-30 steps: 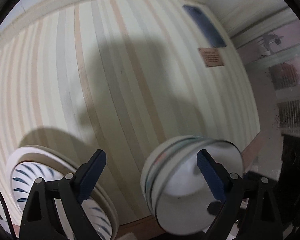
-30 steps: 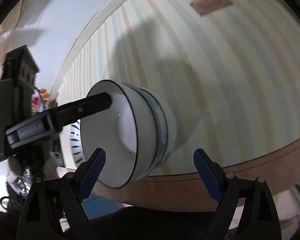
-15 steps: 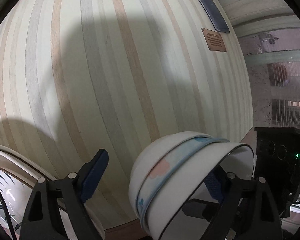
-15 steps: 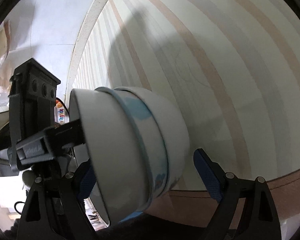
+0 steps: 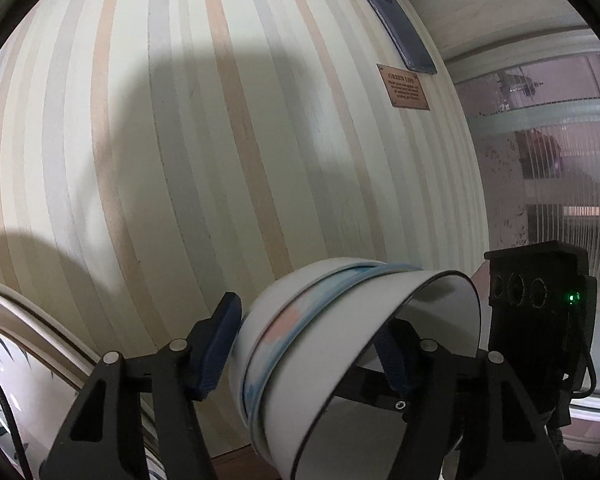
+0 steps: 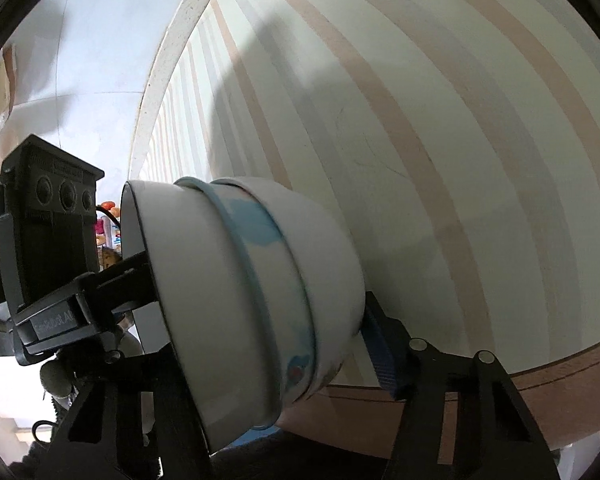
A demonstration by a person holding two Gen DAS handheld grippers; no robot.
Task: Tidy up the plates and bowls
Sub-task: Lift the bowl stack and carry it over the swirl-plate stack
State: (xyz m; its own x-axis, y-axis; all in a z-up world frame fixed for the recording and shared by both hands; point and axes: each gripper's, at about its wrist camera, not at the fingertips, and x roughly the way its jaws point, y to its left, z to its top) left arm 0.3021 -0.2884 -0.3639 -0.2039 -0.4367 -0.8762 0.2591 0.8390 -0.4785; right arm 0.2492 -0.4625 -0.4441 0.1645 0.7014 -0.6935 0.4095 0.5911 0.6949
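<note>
From the left wrist camera, the left gripper [image 5: 304, 350] reaches down over a striped tablecloth [image 5: 204, 152], and its jaws are closing around a stack of bowls [image 5: 340, 344] that is tipped on its side above the near edge of the cloth. The stack shows three nested bowls: a white inner one with a thin dark rim, a middle one with a blue and pink pattern, and a plain white outer one. One blue pad lies just beside the outer bowl's wall, and the other pad sits inside the inner bowl against its wall; whether both pads already press cannot be told. Left of the stack, at the frame's lower corner, lies a plate [image 5: 16, 364] with dark leaf marks, partly cut off. Right of the stack stands the black body of the right gripper [image 5: 540, 320], showing a small green light. Far beyond the stack, at the cloth's far edge, lie a dark phone [image 5: 396, 26] and a small brown card [image 5: 404, 86]. From the right wrist camera, the right gripper [image 6: 268, 364] also has the stack [image 6: 260, 292] between its fingers, and its jaws are closing; one blue pad touches the outer bowl's base side, while the other finger is hidden behind the stack. Left of the stack, the left gripper's finger [image 6: 120, 276] runs into the open mouth of the inner bowl.
</note>
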